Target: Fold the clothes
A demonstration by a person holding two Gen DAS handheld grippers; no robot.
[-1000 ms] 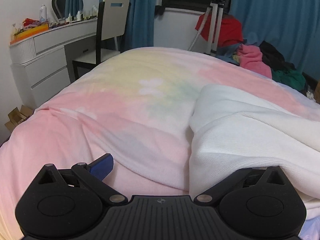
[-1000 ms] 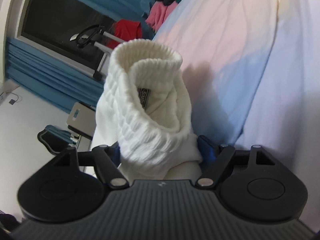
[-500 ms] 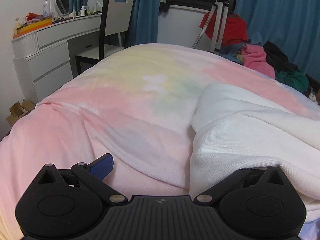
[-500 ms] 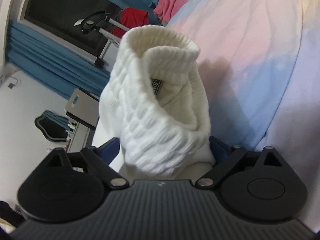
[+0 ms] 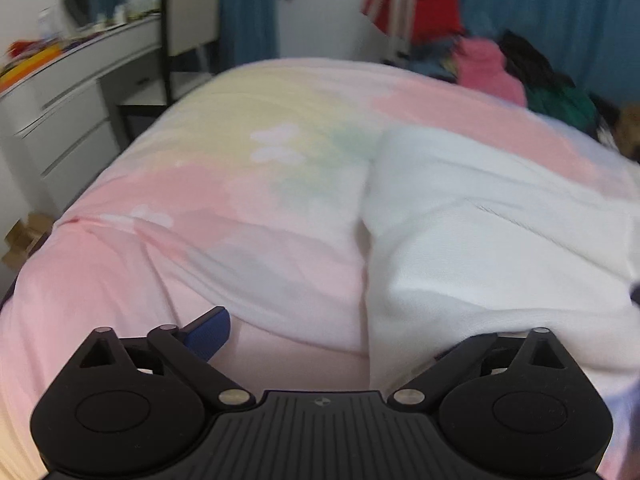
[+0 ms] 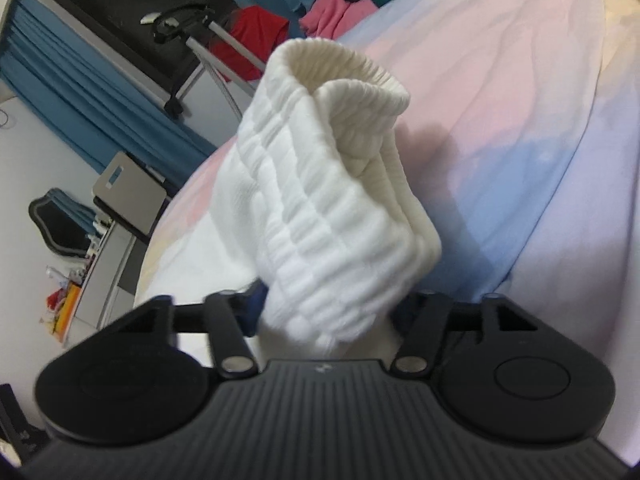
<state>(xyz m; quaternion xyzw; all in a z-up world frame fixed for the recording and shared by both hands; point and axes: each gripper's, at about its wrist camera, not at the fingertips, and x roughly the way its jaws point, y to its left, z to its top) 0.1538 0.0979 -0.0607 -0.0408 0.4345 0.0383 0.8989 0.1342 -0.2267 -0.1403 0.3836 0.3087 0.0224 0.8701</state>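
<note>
Right wrist view: my right gripper (image 6: pixel 326 312) clamps the white sweater's (image 6: pixel 320 200) ribbed cuff, centre frame. Left gripper (image 5: pixel 320 340) jaws spread wide, one finger under the sweater, over the bed (image 5: pixel 200 208).

Sweater (image 5: pixel 500 240) on the bed's (image 5: pixel 248 208) right half, desk (image 5: pixel 68 96) left (chair (image 5: pixel 188 12) beside it), clothes pile (image 5: pixel 520 68) behind.
</note>
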